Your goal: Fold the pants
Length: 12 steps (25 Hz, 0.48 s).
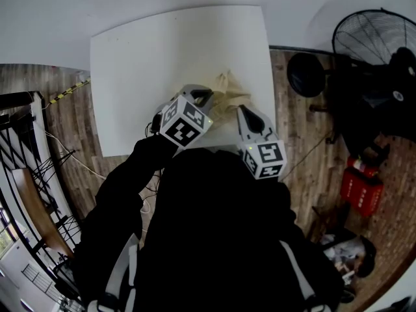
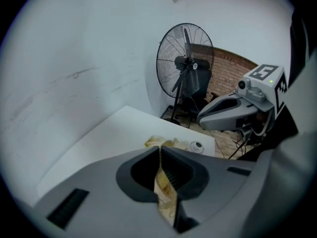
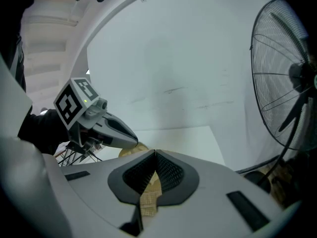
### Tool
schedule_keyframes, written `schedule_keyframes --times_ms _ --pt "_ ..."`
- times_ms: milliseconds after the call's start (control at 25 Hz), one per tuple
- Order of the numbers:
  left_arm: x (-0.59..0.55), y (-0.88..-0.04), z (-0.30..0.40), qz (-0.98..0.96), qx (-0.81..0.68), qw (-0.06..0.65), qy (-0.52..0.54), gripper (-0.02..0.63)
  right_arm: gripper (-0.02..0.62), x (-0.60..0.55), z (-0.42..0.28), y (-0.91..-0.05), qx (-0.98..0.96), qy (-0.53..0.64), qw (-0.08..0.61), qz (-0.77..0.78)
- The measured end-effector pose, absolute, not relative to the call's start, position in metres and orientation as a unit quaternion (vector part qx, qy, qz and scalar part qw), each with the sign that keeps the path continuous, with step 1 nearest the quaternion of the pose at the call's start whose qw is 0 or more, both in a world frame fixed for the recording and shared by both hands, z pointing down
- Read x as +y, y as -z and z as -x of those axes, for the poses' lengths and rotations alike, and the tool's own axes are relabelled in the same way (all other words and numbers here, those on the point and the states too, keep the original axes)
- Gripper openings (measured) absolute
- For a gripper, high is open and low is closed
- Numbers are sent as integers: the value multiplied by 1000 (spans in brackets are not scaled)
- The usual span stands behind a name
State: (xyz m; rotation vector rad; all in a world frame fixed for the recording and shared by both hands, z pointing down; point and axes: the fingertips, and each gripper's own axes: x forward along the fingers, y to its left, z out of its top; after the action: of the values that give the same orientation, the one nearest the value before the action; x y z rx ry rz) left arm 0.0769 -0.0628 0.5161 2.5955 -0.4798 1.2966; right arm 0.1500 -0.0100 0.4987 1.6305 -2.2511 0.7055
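Note:
The pants are a crumpled beige cloth near the right front edge of the white table. In the head view my left gripper and right gripper both reach the cloth's near side, close together. The left gripper view shows its jaws shut on a strip of beige cloth, with more of the pants bunched just beyond the tips. The right gripper view shows its jaws shut on a fold of the same cloth. Each gripper appears in the other's view, slightly raised over the table edge.
A black standing fan is on the wooden floor right of the table, seen also as the fan beside a white wall. A red crate lies on the floor at the right. Black railing runs along the left.

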Motion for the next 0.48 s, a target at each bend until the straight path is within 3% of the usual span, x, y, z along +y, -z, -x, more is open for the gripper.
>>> schedule_keyframes --times_ms 480 --pt "0 -525 -95 -883 -153 150 -417 17 5 -2 -165 -501 -768 -248 135 -575"
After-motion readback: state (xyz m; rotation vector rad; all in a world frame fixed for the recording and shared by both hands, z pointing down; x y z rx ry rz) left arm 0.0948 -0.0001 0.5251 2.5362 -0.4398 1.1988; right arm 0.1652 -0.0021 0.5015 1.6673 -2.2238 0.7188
